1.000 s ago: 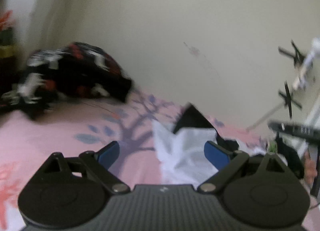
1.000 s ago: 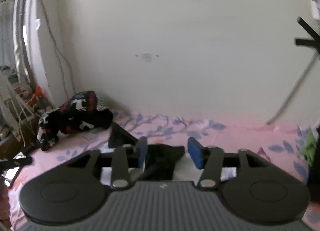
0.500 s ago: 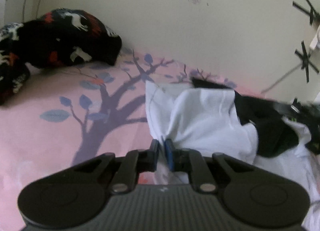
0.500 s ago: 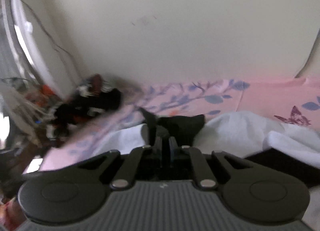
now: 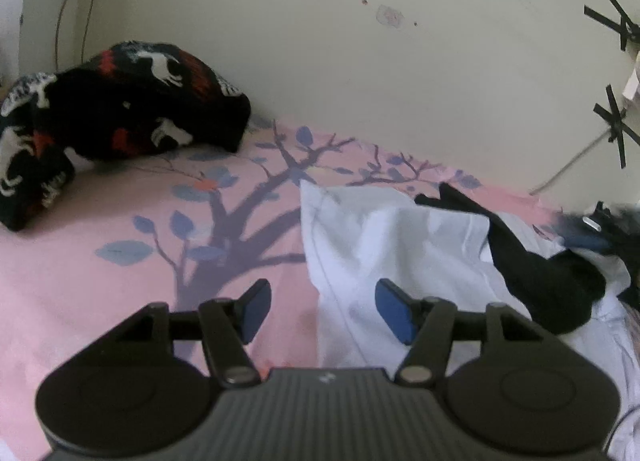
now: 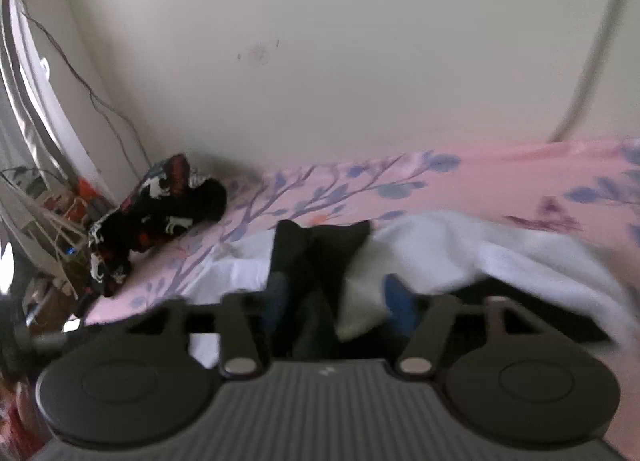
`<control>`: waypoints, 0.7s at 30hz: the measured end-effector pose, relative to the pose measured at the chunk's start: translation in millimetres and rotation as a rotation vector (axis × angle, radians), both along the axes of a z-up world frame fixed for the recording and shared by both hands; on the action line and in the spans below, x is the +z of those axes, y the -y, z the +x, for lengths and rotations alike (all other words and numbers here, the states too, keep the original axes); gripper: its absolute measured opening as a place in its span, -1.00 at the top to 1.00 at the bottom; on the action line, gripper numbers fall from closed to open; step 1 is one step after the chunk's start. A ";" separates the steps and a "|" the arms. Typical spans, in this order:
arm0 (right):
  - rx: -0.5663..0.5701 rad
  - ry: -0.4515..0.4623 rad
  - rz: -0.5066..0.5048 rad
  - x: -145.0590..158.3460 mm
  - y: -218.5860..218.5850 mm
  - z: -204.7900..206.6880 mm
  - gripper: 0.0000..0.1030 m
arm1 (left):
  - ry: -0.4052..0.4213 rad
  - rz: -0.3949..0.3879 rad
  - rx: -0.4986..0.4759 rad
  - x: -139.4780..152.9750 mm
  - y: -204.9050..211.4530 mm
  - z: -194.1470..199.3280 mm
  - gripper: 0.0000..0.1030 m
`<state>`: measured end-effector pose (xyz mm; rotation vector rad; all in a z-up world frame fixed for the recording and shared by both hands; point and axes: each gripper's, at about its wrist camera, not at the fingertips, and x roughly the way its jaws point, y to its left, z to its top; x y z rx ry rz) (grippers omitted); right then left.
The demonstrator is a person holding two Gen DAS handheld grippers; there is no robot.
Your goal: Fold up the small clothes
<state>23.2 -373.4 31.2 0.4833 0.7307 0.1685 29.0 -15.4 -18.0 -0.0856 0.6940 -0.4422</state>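
Both claws — left claw [image 5: 322, 311], right claw [image 6: 338, 307] — were held agape, nothing gripped; the white garment [image 5: 396, 237], frame centre, awaited regrasping at an edge.

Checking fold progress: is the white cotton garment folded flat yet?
No. The white cotton garment lies crumpled, black fabric piece draped over it.

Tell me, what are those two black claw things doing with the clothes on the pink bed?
A person is folding small clothes with them. Both the left gripper and the right gripper are open, holding nothing. A white garment lies rumpled on the pink bedsheet with a black garment on top. A black patterned sweater sits by the wall.
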 end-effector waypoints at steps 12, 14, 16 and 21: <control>0.432 -0.012 0.056 -4.7 -40.0 10.6 0.83 | 0.001 -0.046 0.008 -2.6 -19.1 3.6 0.90; 0.422 -0.059 -0.012 -10.8 -42.4 4.7 0.83 | 0.043 -0.020 0.073 -0.9 -26.2 1.7 0.96; 0.294 -0.100 -0.174 -26.7 -42.8 9.7 0.80 | 0.077 0.031 0.169 -1.9 -31.9 3.8 0.96; 0.091 -0.044 -0.079 -26.0 -13.4 14.7 0.26 | -0.046 -0.053 0.149 -5.2 -46.7 13.8 0.91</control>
